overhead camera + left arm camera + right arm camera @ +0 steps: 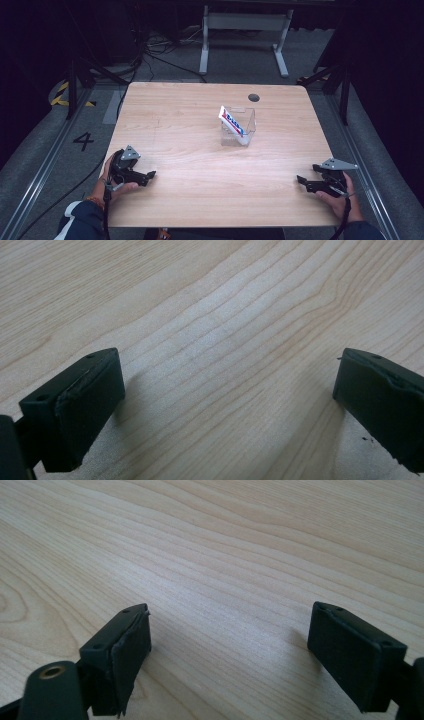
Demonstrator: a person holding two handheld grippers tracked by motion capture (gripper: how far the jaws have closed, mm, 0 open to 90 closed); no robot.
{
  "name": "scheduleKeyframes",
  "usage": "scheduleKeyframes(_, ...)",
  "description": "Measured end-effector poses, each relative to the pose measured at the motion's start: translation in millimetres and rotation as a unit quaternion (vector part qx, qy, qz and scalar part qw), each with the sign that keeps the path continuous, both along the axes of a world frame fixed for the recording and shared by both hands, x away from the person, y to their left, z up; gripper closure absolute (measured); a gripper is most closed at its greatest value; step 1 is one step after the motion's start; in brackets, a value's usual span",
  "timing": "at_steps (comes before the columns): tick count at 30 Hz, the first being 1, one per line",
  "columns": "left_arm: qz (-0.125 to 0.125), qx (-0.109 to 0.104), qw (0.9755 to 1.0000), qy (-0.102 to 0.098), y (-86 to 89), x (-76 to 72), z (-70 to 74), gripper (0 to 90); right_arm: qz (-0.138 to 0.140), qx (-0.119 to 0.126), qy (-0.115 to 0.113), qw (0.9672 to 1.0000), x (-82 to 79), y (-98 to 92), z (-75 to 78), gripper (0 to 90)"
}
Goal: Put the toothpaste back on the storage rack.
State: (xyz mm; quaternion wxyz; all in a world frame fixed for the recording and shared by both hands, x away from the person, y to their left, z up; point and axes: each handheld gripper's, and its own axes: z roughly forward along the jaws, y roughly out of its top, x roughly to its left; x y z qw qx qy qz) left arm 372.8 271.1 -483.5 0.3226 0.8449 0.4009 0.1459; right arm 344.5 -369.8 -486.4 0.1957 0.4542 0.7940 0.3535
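From above I see my left gripper point(150, 175) and right gripper point(301, 180) far from the tube point(231, 121) in its clear box point(248, 120); up close, both jaws gape over bare table point(210, 330).

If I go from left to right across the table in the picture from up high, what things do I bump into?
Left gripper → clear box with the toothpaste tube inside → right gripper.

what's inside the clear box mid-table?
The clear box holds one white tube with red and blue print, leaning tilted, its upper end above the rim. Nothing else is visible inside; its print is too small to read.
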Motion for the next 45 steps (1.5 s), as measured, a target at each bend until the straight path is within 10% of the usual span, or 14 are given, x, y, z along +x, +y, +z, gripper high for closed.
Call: scheduleKeyframes(45, -0.003, 0.002, 1.0000, 0.002, -0.1, 1.8, 0.4, 0.2, -0.007, 0.000, -0.001, 1.0000, -0.9, 0.6, -0.2, 17.6)
